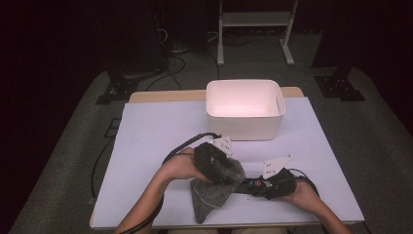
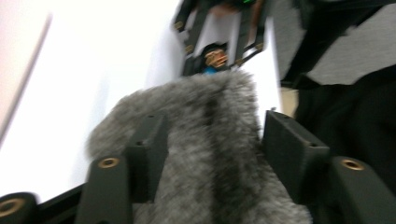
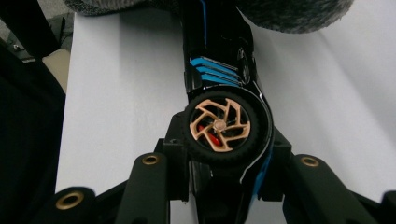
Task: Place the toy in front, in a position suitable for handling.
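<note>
Bin (image 1: pixel 244 109) sits well beyond your fingers, nothing visible in it yet. The cloth (image 1: pixel 214 187) lies between your left gripper (image 2: pixel 212 154) jaws, which stand apart, slack around it. Your right gripper (image 3: pixel 224 158) is clamped on the car (image 3: pixel 219 93) at its wheel (image 3: pixel 219 125), nose under the cloth. I'd say wrapping is half done; binning remains.

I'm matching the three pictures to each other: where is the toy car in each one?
High view: the toy car lies low and right of centre, between the grey cloth and the right gripper.
Left gripper view: top centre, past the cloth, the car.
Right gripper view: centre, car clamped at its wheel.
Shared landmark: the cloth.
</note>
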`<state>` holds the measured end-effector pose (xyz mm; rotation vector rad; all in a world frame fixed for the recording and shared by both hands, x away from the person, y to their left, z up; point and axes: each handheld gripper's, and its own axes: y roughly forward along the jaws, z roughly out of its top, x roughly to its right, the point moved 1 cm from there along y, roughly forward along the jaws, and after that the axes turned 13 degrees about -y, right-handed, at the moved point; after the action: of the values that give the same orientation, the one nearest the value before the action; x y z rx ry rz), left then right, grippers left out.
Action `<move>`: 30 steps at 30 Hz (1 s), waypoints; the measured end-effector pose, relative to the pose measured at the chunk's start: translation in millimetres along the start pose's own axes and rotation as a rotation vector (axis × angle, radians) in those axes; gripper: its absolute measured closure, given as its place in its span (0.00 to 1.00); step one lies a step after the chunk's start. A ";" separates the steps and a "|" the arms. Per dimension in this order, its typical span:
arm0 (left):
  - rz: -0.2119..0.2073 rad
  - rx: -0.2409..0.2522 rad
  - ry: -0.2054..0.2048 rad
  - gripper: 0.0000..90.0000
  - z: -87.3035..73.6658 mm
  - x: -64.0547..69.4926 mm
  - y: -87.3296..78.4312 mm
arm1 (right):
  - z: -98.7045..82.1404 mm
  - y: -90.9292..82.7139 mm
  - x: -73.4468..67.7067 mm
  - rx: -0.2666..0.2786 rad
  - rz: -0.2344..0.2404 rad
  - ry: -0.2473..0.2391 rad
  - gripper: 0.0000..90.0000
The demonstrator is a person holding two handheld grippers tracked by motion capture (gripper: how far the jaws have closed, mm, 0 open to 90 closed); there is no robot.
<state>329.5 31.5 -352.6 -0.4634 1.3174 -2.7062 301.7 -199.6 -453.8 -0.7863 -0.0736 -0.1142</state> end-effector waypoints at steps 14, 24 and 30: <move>-0.084 -0.101 -0.082 0.52 3.3 -13.7 37.2 | -5.8 -9.7 -1.0 0.020 -0.005 0.042 0.59; -0.093 -0.063 -0.042 0.82 -1.4 -8.5 32.7 | -4.9 -7.8 -1.6 0.011 -0.002 0.018 0.71; -0.037 -0.082 -0.025 0.84 -9.4 -3.1 21.9 | -0.4 -3.9 -0.1 0.007 -0.022 -0.021 0.71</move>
<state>328.5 25.7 -375.9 -0.5328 1.4321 -2.6742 301.1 -202.6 -451.4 -0.7795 -0.1028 -0.1266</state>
